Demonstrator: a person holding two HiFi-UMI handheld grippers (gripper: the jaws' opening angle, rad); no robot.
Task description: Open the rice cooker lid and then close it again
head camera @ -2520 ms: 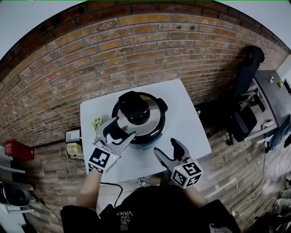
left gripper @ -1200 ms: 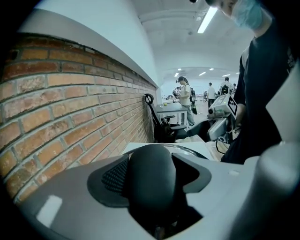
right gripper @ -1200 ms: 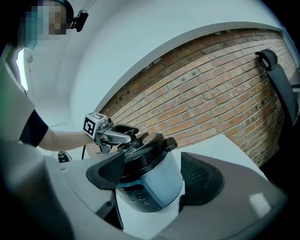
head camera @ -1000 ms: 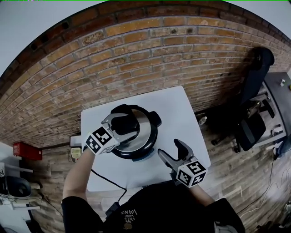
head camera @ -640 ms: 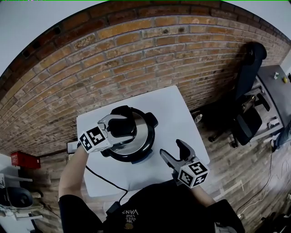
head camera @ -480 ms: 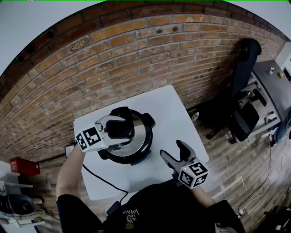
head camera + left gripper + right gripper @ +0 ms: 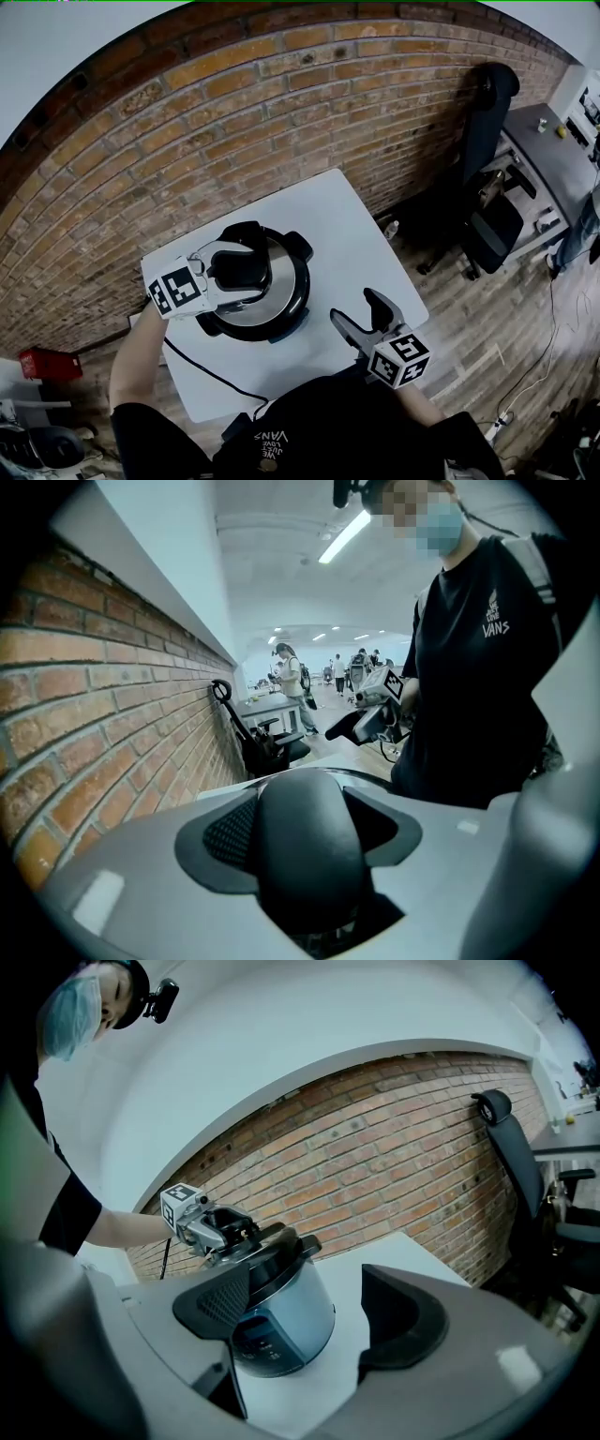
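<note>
The rice cooker [image 7: 267,300] stands on a white table [image 7: 347,234], its silver lid down and topped by a black handle [image 7: 246,262]. My left gripper [image 7: 234,274] reaches in from the left and is shut on that handle. In the left gripper view the rounded handle [image 7: 305,841] fills the gap between the pads [image 7: 230,834]. My right gripper [image 7: 367,321] hovers open above the table's front right, apart from the cooker, with nothing in it. In the right gripper view the cooker [image 7: 277,1321] shows beyond the open right gripper [image 7: 309,1326], with the left gripper [image 7: 220,1227] on its lid.
A brick wall [image 7: 234,112] runs behind the table. A black cable [image 7: 202,370] trails from the cooker off the table's front left. An office chair [image 7: 487,216] and a desk [image 7: 548,141] stand to the right on the wooden floor.
My left gripper moved from the cooker's front left up over the lid and closed round the handle. The right gripper stayed put. The head view shifted slightly.
</note>
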